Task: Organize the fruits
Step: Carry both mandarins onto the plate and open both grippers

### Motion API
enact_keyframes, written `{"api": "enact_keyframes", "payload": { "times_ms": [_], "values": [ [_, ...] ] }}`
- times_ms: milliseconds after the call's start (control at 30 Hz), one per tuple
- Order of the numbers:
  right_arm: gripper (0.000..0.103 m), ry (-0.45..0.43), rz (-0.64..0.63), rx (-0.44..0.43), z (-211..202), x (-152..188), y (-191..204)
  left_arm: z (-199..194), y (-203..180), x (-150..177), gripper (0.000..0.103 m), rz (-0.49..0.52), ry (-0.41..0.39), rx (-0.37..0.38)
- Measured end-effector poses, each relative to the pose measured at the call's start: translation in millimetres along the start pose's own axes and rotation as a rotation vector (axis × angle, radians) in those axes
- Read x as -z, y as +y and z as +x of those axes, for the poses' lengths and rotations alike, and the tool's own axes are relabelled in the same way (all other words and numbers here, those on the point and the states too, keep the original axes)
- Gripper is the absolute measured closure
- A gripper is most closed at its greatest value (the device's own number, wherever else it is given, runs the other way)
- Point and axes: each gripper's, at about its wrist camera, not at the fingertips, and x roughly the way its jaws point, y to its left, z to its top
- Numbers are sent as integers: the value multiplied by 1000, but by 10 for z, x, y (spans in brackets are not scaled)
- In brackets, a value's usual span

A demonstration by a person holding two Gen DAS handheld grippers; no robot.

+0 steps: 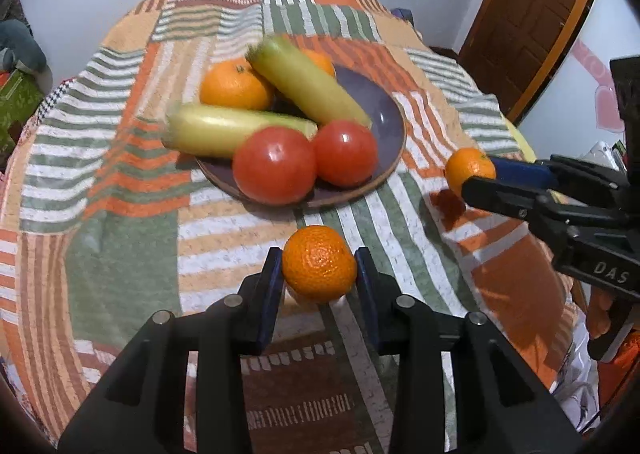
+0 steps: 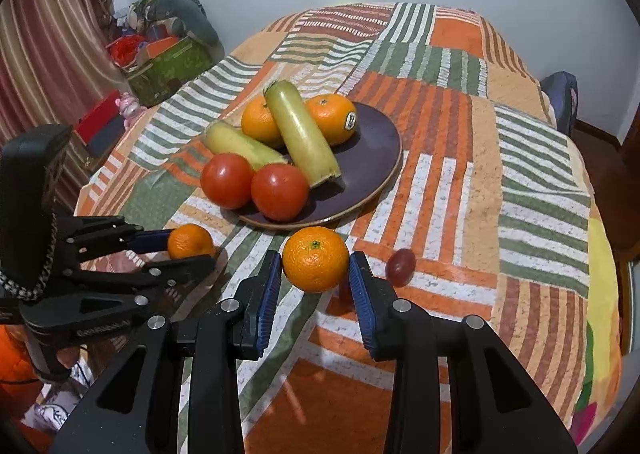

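- We count four mandarins: two on the plate [image 2: 376, 158], one in each claw.
- Our left gripper [image 1: 319, 270] is closed on a small mandarin [image 1: 319, 263], held above the cloth [image 1: 132, 238] near the plate.
- Our right gripper [image 2: 315, 266] grips the other mandarin [image 2: 315, 264].
- The plate holds two tomatoes [image 2: 279, 191] and two pale green gourds [image 2: 301, 132].
- One grape [image 2: 400, 261] lies on the cloth.
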Motion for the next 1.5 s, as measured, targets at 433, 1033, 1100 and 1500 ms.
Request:
{"api": "enact_keyframes", "payload": {
  "times_ms": [433, 1033, 1100, 1500],
  "values": [
    [71, -69, -2, 13, 26, -289, -48, -271, 57, -538, 67, 0, -140, -1],
    [71, -38, -10, 60, 574, -693, -204, 212, 197, -881, 67, -3, -104, 9],
    [71, -17, -10, 55, 659, -693, -197, 253, 206, -889, 67, -1, -100, 9],
    [71, 37, -3, 58, 942, -684, -193, 403, 271, -909, 67, -16, -79, 17]
  ]
}}
